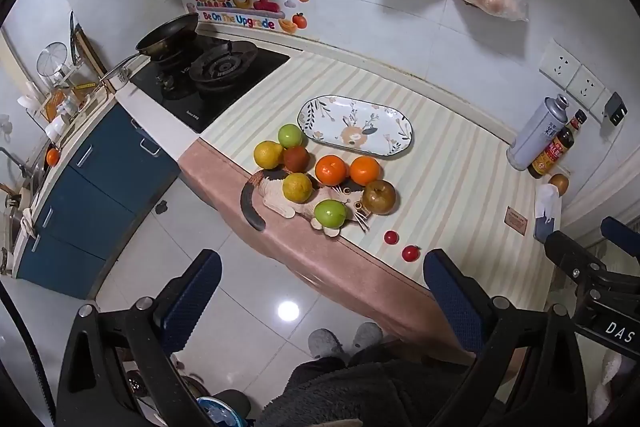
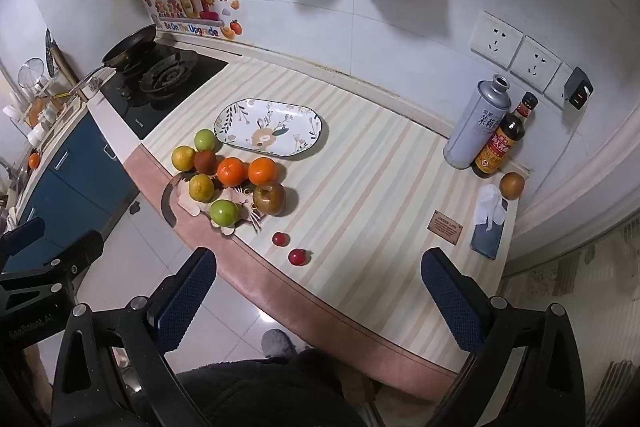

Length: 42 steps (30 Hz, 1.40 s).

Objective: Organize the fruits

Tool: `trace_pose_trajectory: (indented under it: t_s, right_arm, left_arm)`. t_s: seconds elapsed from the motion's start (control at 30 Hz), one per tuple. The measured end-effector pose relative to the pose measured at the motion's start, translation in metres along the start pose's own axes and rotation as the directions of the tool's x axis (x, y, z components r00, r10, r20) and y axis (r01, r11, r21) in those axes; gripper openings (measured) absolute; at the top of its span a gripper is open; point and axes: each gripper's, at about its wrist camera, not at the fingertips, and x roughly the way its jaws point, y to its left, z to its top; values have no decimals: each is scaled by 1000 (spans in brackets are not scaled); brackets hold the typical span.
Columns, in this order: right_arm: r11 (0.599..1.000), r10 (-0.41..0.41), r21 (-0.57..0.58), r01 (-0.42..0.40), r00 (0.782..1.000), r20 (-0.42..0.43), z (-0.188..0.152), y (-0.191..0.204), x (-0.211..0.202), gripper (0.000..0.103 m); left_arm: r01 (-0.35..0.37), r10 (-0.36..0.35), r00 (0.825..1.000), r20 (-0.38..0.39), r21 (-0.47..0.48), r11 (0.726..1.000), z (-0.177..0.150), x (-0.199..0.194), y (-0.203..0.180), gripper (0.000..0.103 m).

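Both sets of jaws stand spread wide and empty: my left gripper (image 1: pixel 320 291) and right gripper (image 2: pixel 320 287) hang over the counter's (image 2: pixel 360 187) near edge, well short of any fruit. Two cherry tomatoes (image 2: pixel 297 257) lie loose closest to my right gripper, near the pink lip; I judge a careless nudge could roll them off onto the floor. Beyond them the larger fruits cluster on and around a cat-shaped mat (image 1: pixel 280 205), touching one another: two oranges (image 1: pixel 330 169), green apples (image 1: pixel 329 213), yellowish citrus (image 1: pixel 297 187), a brown pear (image 1: pixel 379 197). Pulling one out may shove its neighbours toward the edge, which the mat overhangs. The patterned plate (image 1: pixel 356 125), presumably the destination, sits empty just behind the pile. A stray brown fruit (image 2: pixel 511 185) by the bottles could be overlooked.
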Motion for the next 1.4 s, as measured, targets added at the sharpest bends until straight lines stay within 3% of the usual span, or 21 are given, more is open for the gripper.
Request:
trace_pose_trajectory:
  t_s: [0.07,1.4]
  right_arm:
    - [1000,16,8,-16,1000,6,0,0,0,103]
    - [1000,12,0,-12,1000,13,-1,0,-5,103]
  left_arm:
    - [25,-25,1000,-14,-11,1000,0,0,1,103]
    - [21,-21,1000,5,-16,1000,0,-8,-5,103]
